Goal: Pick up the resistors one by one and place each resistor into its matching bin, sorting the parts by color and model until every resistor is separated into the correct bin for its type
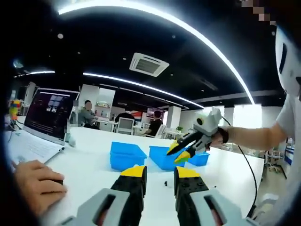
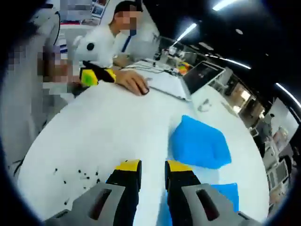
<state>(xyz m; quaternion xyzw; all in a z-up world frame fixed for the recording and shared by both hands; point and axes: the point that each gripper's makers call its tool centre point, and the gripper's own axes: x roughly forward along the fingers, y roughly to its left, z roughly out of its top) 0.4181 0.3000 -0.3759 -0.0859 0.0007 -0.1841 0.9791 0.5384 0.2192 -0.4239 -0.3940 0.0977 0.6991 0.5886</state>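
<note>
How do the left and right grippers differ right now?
The left gripper hangs low over the white table, jaws parted. The right gripper is raised over the blue plastic bins, tilted, jaws nearly together at the tips. Both have yellow-tipped black jaws and hold nothing visible.

A: What is seen of the resistors (image 2: 84, 176)?
B: Small dark specks are scattered loosely on the white surface (image 2: 103, 127), near its edge.
A: And the bins?
B: Three blue bins (image 1: 126, 155) are set upright in a row, mid-surface, well apart from the specks; contents cannot be made out.
</note>
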